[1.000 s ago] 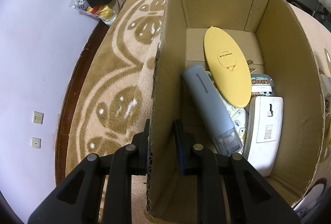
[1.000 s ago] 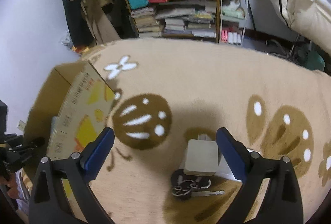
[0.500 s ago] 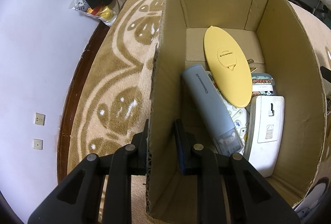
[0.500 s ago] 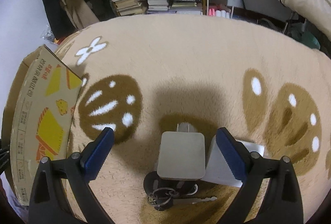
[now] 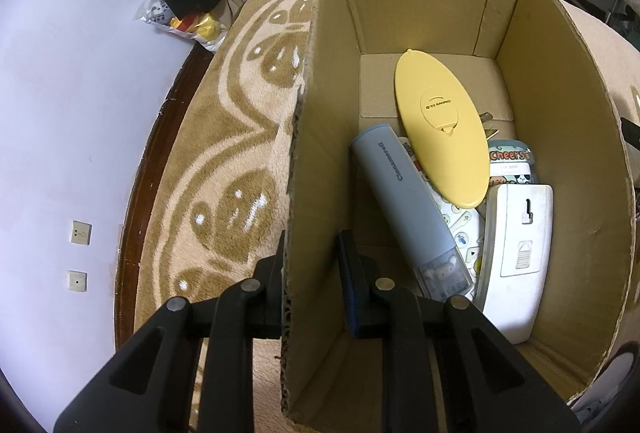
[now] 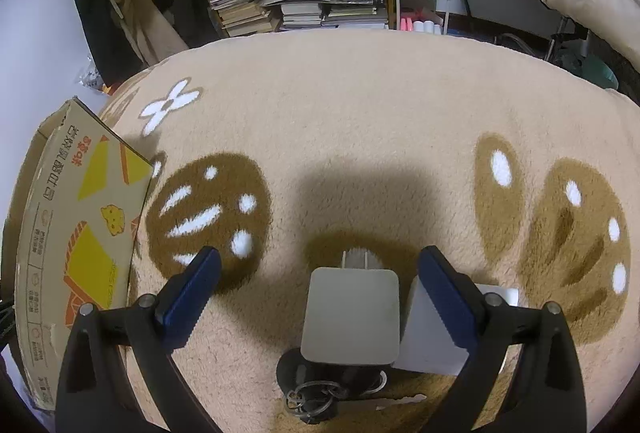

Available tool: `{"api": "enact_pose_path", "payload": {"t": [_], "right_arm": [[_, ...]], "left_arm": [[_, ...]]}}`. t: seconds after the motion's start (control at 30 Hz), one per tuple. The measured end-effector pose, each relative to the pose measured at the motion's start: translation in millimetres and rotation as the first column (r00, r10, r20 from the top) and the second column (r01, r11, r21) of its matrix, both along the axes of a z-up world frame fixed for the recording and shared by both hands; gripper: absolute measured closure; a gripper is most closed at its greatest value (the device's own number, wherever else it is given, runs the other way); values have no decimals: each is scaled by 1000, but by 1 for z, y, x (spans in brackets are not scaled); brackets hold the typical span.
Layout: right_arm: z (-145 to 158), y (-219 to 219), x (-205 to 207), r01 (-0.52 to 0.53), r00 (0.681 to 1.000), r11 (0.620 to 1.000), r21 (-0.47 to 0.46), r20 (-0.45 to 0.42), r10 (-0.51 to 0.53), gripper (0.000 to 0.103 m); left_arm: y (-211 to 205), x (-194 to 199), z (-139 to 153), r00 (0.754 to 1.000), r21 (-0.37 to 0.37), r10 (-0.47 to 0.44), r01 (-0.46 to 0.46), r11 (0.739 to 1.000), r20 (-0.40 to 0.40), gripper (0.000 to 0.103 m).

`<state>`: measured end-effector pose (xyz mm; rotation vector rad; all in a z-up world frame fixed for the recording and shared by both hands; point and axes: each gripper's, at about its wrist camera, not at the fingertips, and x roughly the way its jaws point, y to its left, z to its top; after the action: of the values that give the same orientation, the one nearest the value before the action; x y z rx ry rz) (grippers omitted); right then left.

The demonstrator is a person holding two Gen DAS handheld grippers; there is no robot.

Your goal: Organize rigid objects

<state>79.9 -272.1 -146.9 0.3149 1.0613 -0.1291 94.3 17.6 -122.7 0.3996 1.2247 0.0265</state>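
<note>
The left gripper (image 5: 312,265) is clamped on the near left wall of the cardboard box (image 5: 316,153), one finger outside the wall and the other inside, both pressed against the corrugated edge. The right gripper (image 6: 318,285) hangs wide open above the rug (image 6: 360,121) with nothing between its blue pads (image 6: 188,297).

Inside the box, a yellow oval lid (image 5: 442,129) leans over a pale blue cylindrical case (image 5: 404,201), beside a white device (image 5: 518,245) standing against the right wall. A small tin printed "Cheers" (image 5: 510,163) is half hidden behind the lid, and patterned items beneath the case are too covered to identify.

In the right wrist view, a white square charger (image 6: 352,317) lies on the rug between the open fingers, its prongs pointing away. A flat white piece (image 6: 432,337) beside it is partly hidden by the right finger. A dark object with a key ring (image 6: 312,393) lies just below the charger, cut off and hard to make out. The box's printed outer wall shows at the left edge.
</note>
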Motion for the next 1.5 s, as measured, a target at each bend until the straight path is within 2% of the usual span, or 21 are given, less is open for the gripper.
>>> {"api": "enact_pose_path", "payload": {"t": [0.27, 0.33, 0.43, 0.67, 1.17, 1.4, 1.5], "right_arm": [[3, -1, -2, 3, 1000, 1000, 4, 4, -3, 9], [1, -2, -1, -9, 1000, 1000, 23, -5, 9, 16], [0, -2, -1, -6, 1000, 1000, 14, -18, 6, 20], [0, -6, -1, 17, 998, 999, 42, -61, -15, 20], [2, -7, -6, 43, 996, 997, 58, -76, -38, 20], [4, -5, -8, 57, 993, 998, 31, -103, -53, 25], [1, -10, -8, 84, 987, 996, 44, -138, -77, 35]], "left_arm": [[0, 2, -1, 1000, -2, 2, -2, 1000, -3, 82], [0, 3, -1, 1000, -3, 4, -4, 1000, -5, 82], [0, 5, -1, 1000, -3, 11, -11, 1000, -10, 83], [0, 6, -2, 1000, 2, 15, -15, 1000, -11, 82], [-5, 4, -3, 1000, 28, 8, -8, 1000, -5, 81], [-5, 4, -3, 1000, 29, 7, -7, 1000, -5, 81], [-5, 4, -3, 1000, 28, 7, -7, 1000, -5, 81]]}}
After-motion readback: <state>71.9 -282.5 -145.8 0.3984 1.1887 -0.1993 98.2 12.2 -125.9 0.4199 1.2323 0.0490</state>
